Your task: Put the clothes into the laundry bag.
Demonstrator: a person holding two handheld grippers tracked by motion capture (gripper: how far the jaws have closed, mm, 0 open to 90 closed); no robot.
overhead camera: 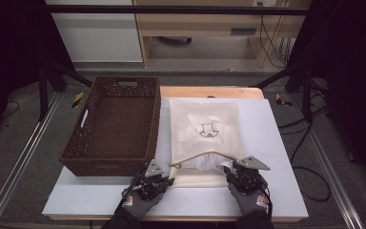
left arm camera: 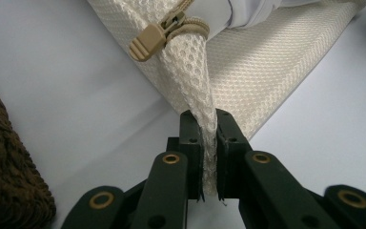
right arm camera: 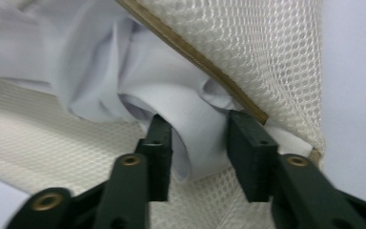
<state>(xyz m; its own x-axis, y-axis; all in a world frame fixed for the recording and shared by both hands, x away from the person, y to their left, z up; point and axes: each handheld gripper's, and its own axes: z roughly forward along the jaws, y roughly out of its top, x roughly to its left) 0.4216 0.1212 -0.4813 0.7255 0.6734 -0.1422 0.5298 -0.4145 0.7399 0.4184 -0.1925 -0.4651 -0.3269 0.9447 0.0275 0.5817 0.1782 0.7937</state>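
Note:
A cream mesh bag (overhead camera: 205,124) lies flat on the white tabletop (overhead camera: 267,143), its open zipper edge nearest me. My left gripper (overhead camera: 169,180) is at the bag's near-left corner. In the left gripper view it (left arm camera: 208,143) is shut on a pinched strip of the mesh (left arm camera: 190,71), just below the tan zipper pull (left arm camera: 152,38). My right gripper (overhead camera: 226,168) is at the bag's mouth on the right. In the right gripper view its jaws (right arm camera: 198,143) hold a fold of the white cloth (right arm camera: 100,71) that bulges out under the tan zipper edge (right arm camera: 195,52).
A brown wicker basket (overhead camera: 116,124) with nothing in it stands to the left of the bag, close beside my left gripper. Bare tabletop lies to the right of the bag and along the front edge. Dark frame rails run down both sides of the table.

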